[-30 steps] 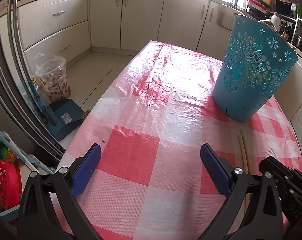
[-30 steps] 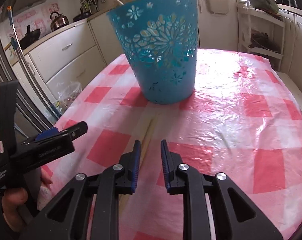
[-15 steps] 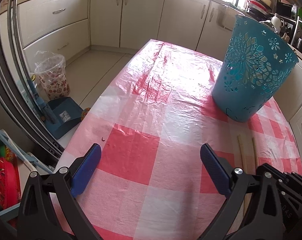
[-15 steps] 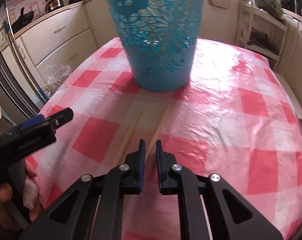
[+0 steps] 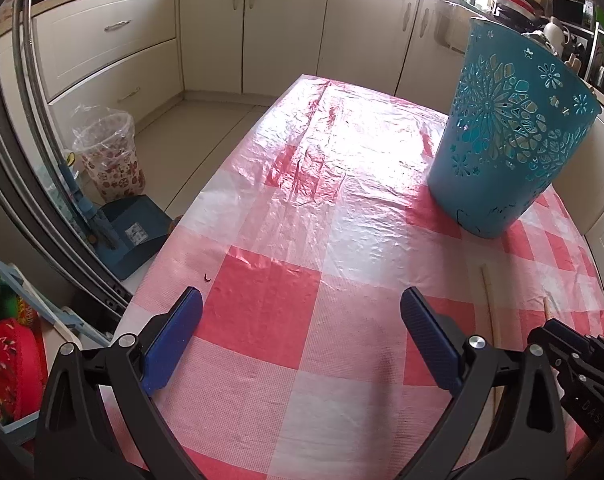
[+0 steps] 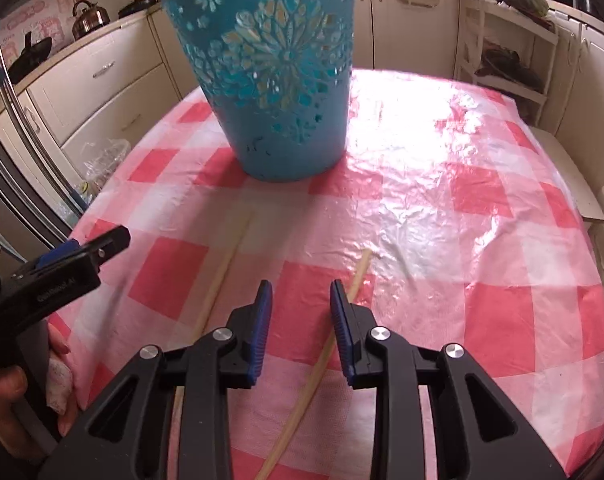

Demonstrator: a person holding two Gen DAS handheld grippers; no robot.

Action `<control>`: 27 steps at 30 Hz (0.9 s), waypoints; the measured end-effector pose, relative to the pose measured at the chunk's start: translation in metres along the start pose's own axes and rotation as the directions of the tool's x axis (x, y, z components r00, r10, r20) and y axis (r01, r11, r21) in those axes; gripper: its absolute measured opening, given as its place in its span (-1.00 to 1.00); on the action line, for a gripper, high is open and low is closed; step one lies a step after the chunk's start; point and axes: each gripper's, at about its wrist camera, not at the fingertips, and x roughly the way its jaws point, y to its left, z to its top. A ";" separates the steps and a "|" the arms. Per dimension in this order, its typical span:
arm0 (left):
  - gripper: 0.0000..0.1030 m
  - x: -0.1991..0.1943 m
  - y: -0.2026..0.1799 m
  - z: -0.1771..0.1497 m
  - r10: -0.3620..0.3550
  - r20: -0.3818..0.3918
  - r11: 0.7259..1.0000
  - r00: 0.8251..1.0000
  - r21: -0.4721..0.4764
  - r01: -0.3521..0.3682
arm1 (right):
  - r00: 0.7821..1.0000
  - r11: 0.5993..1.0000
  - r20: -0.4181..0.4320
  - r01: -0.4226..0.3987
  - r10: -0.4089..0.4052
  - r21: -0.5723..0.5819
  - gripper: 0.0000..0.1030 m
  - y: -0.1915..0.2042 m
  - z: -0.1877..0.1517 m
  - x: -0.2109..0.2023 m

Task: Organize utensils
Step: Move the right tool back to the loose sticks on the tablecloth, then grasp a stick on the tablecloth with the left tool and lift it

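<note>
- Our right gripper [image 6: 299, 300] has just been opening; jaws slightly parted, gripping nothing, and the two chopsticks [image 6: 322, 354] now lie apart near the table's [image 6: 502, 240] front edge.
- Left gripper [image 5: 302, 330] gapes wide, empty; basket [image 6: 277, 80] awaits them.

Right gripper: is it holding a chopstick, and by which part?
Nothing held. The right gripper has just been opening; one chopstick lies between its jaws on the tablecloth, ungripped.

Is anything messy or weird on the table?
Yes. Two chopsticks lie loose and splayed apart on the checked tablecloth, not inside the blue basket. Nothing looks spilled or broken.
</note>
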 end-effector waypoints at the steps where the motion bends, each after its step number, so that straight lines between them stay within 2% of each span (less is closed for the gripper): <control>1: 0.85 0.000 0.000 0.000 0.004 0.002 1.000 1.000 0.005 -0.004 | 1.000 1.000 0.008 0.016 -0.015 -0.012 -0.66 0.000 -0.002 -0.001; 3: 0.85 0.000 -0.004 0.000 0.013 0.000 1.000 1.000 0.026 -0.013 | 1.000 0.999 0.005 0.019 -0.019 -0.028 -0.88 -0.003 -0.005 -0.004; 4: 0.85 0.000 -0.007 0.000 0.021 -0.003 0.999 1.000 0.042 -0.021 | 1.000 1.000 -0.003 0.005 -0.005 -0.025 -0.92 -0.007 -0.005 -0.004; 8: 0.85 -0.012 -0.026 -0.002 0.017 0.048 0.990 0.999 0.142 -0.024 | 1.000 1.000 0.001 -0.018 0.018 -0.006 -0.93 -0.025 -0.004 -0.011; 12: 0.85 -0.019 -0.066 -0.002 -0.100 -0.017 0.970 0.995 0.221 0.101 | 0.999 0.998 0.011 -0.048 0.048 0.033 -0.93 -0.038 -0.003 -0.015; 15: 0.85 -0.017 -0.099 -0.005 -0.122 -0.036 0.947 0.992 0.295 0.127 | 0.997 0.994 0.005 -0.078 0.078 0.080 -0.92 -0.045 -0.003 -0.015; 17: 0.85 -0.014 -0.112 -0.007 -0.113 -0.043 0.941 0.993 0.317 0.121 | 0.997 0.992 0.014 -0.081 0.080 0.092 -0.91 -0.048 -0.003 -0.018; 18: 0.84 -0.011 -0.118 -0.008 -0.110 -0.049 0.939 0.993 0.321 0.120 | 0.997 0.992 0.018 -0.082 0.081 0.097 -0.78 -0.049 -0.004 -0.020; 19: 0.79 -0.007 -0.122 -0.009 -0.106 -0.062 0.939 0.992 0.323 0.121 | 0.996 0.992 0.020 -0.083 0.081 0.096 -0.64 -0.050 -0.004 -0.020; 21: 0.62 0.002 -0.125 -0.009 -0.100 -0.090 0.939 0.991 0.319 0.124 | 0.998 0.994 0.014 -0.069 0.068 0.084 -0.57 -0.049 -0.005 -0.017; 22: 0.45 0.007 -0.126 -0.010 -0.103 -0.113 0.940 0.988 0.313 0.134 | 0.998 0.995 0.007 -0.069 0.069 0.079 -0.56 -0.048 -0.006 -0.015; 23: 0.40 0.011 -0.126 -0.010 -0.105 -0.129 0.942 0.986 0.306 0.140 | 0.998 0.995 0.014 -0.066 0.065 0.071 -0.56 -0.048 -0.007 -0.015; 26: 0.02 0.010 -0.128 -0.008 -0.117 -0.119 0.935 0.986 0.322 0.149 | 0.999 1.000 0.023 -0.024 0.024 0.005 -0.57 -0.037 -0.007 -0.013; 27: -0.20 0.010 -0.130 -0.008 -0.116 -0.115 0.932 0.987 0.332 0.148 | 1.000 1.000 0.027 -0.015 0.016 -0.012 -0.61 -0.035 -0.007 -0.013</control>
